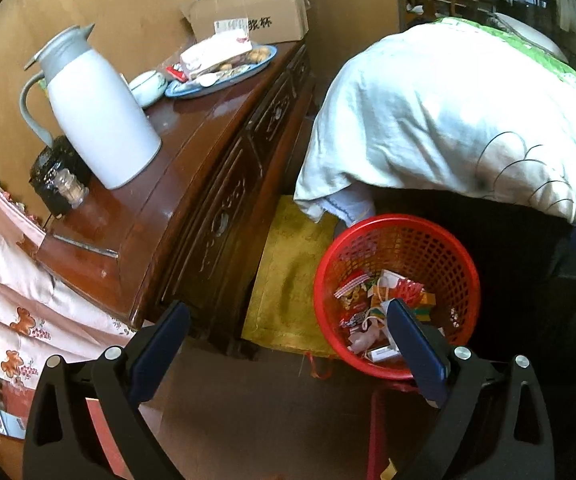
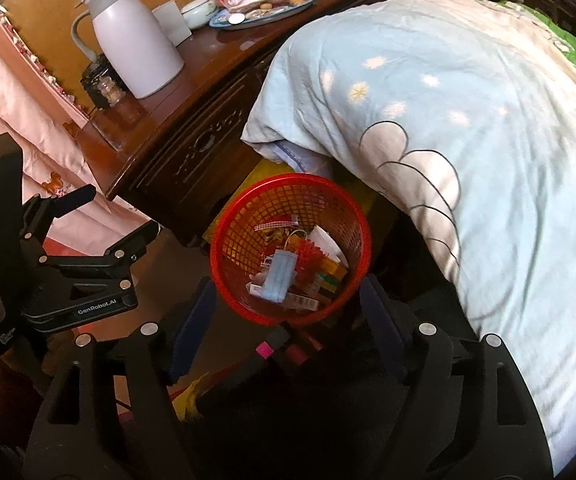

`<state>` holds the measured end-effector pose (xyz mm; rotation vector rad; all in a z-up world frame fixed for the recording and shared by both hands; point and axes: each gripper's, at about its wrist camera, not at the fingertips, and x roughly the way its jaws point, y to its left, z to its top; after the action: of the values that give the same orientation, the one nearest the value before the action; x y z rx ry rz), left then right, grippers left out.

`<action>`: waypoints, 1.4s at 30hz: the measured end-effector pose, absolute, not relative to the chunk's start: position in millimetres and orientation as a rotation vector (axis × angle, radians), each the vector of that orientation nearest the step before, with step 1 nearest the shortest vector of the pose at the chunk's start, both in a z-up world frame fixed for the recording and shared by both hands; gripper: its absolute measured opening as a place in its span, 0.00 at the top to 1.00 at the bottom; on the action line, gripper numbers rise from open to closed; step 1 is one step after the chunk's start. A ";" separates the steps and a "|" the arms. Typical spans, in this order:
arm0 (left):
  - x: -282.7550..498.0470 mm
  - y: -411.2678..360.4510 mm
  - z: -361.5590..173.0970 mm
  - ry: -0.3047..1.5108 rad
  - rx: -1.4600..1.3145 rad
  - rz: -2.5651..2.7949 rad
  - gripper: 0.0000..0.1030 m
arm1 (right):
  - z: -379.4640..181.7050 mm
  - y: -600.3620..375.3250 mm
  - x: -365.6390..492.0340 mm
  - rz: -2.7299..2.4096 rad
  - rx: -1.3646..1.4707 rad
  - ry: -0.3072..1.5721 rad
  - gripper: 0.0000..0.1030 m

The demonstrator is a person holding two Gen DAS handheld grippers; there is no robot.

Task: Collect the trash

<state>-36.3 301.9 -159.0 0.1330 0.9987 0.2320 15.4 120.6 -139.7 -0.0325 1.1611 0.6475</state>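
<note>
Both grippers, left (image 1: 288,332) and right (image 2: 292,304), are held with jaws released, empty, over red basket (image 2: 224,240) holding blue mask (image 2: 280,276).

Black frames, navy fingers (image 1: 162,342), silver screws

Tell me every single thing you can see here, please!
Basket: one, red, on the floor beside the cabinet.
Trash: many pieces, mixed colours, inside the basket.
Face mask: one, blue, on top of the trash.
Cabinet: one, dark brown wood.
Jug: one, white with grey lid, on the cabinet.
Plate of snacks: one, blue, on the cabinet.
Cardboard box: one, brown, behind the plate.
Quilt: one, pale blue, on the bed.
Curtain: one, pink.
Left tool: one, black, open, empty.
Right tool: one, black, open, empty.
</note>
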 end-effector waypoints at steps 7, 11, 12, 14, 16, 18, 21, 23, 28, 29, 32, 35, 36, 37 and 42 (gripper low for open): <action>-38.5 295.1 -151.5 0.980 0.134 0.220 0.06 | -135.0 117.2 7.2 0.639 -0.046 1.144 0.27; -38.8 294.1 -150.9 0.979 0.132 0.221 0.06 | -131.8 119.4 4.0 0.641 -0.065 1.127 0.26; -38.8 294.1 -150.8 0.979 0.131 0.221 0.06 | -131.7 119.4 3.1 0.641 -0.067 1.126 0.26; -38.9 294.1 -150.8 0.977 0.130 0.221 0.06 | -131.4 119.9 2.3 0.642 -0.070 1.124 0.26; -39.0 293.7 -150.9 0.978 0.130 0.219 0.06 | -131.3 120.1 2.1 0.642 -0.071 1.124 0.26; -39.0 292.9 -151.4 0.979 0.131 0.218 0.06 | -131.4 120.2 1.9 0.642 -0.071 1.124 0.26; -39.1 291.5 -152.3 0.981 0.133 0.216 0.06 | -131.4 120.3 2.0 0.642 -0.070 1.125 0.26; -39.1 291.3 -152.1 0.982 0.132 0.216 0.06 | -131.5 120.2 1.7 0.643 -0.070 1.127 0.26; -39.2 291.2 -151.9 0.982 0.132 0.216 0.06 | -131.3 119.9 0.9 0.643 -0.070 1.128 0.26; -39.3 291.3 -151.9 0.982 0.132 0.215 0.06 | -131.3 119.9 0.9 0.643 -0.070 1.128 0.26; -39.3 290.4 -152.2 0.983 0.133 0.215 0.06 | -131.3 119.8 1.0 0.643 -0.070 1.128 0.26; -39.3 290.1 -152.2 0.982 0.134 0.216 0.06 | -131.4 119.8 1.1 0.643 -0.070 1.128 0.26; -39.4 290.3 -152.1 0.983 0.132 0.216 0.06 | -131.4 119.8 1.1 0.643 -0.070 1.128 0.26; -39.4 290.3 -152.1 0.983 0.131 0.215 0.06 | -131.4 119.8 1.1 0.643 -0.070 1.128 0.26; -39.4 290.2 -151.9 0.983 0.132 0.214 0.06 | -131.4 119.7 1.1 0.643 -0.070 1.128 0.26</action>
<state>-39.4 290.2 -151.9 0.1322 0.9833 0.2141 1.1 119.7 -131.4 -0.0697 1.1280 0.6430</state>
